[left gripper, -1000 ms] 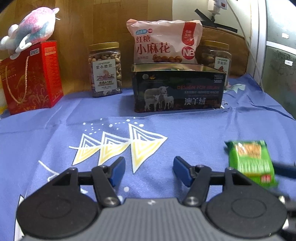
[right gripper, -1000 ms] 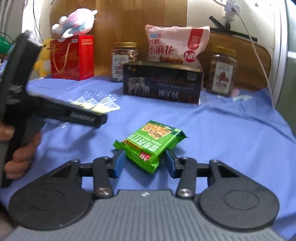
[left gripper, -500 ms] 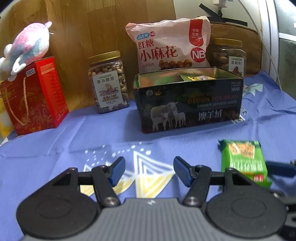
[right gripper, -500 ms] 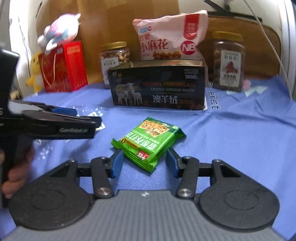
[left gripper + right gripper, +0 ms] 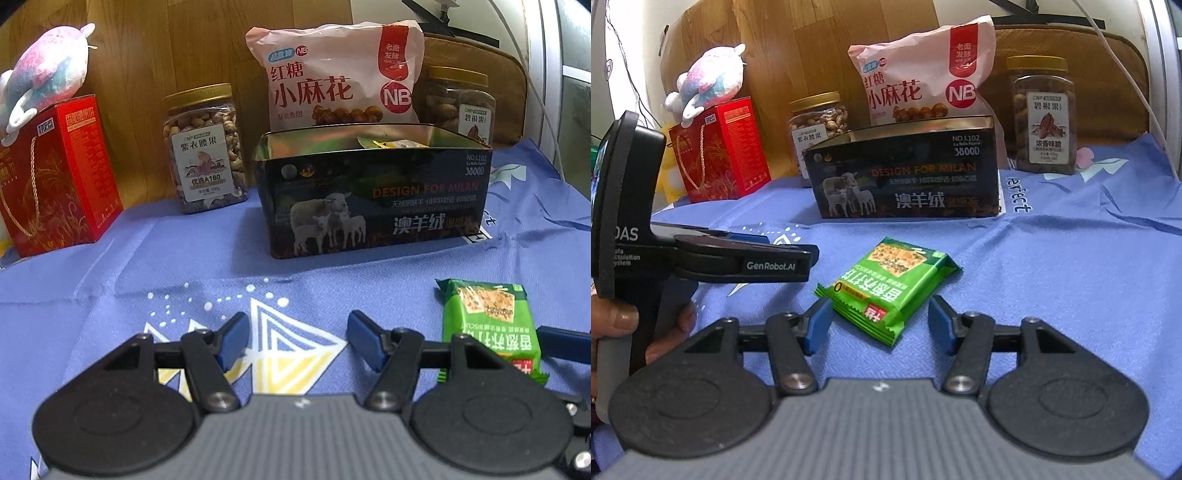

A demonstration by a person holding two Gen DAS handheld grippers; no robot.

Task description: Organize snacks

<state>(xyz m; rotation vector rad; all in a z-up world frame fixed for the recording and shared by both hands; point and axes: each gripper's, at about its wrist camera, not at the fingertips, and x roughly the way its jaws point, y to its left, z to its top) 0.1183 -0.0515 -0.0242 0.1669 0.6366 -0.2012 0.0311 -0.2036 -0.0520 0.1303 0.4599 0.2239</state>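
Right tongs (image 5: 878, 325) spread, jaws have just been opening. Green biscuit pack (image 5: 886, 284) lies flat on the blue cloth (image 5: 1071, 277) over the worktop, near end sitting between the 2 blue pads. Left pad looks right at the pack's edge, right pad has a visible gap; nothing is clamped.

Left tongs (image 5: 297, 341) also apart, nothing between the pads, just the triangle print on the cloth below. In the left wrist view the same pack (image 5: 487, 325) is off to the right of these tongs, with a dark fingertip of the other tool poking in at the right edge.

The right wrist view shows the left tool from the side, a hand (image 5: 613, 321) wrapped around its handle, its fingers pointing toward the pack but stopping short of it.

Behind the pack: open dark tin box (image 5: 373, 199) with sheep artwork, well apart from the pack. A few wrappers visible inside near the back wall, can't tell what they are.

Back row against the wood panel:
- red gift box (image 5: 55, 177) with plush toy (image 5: 44, 81) on top
- nut jar (image 5: 205, 147), gold lid
- pink snack bag (image 5: 340, 74), upright behind the tin
- 2nd nut jar (image 5: 1043, 114), right of the tin
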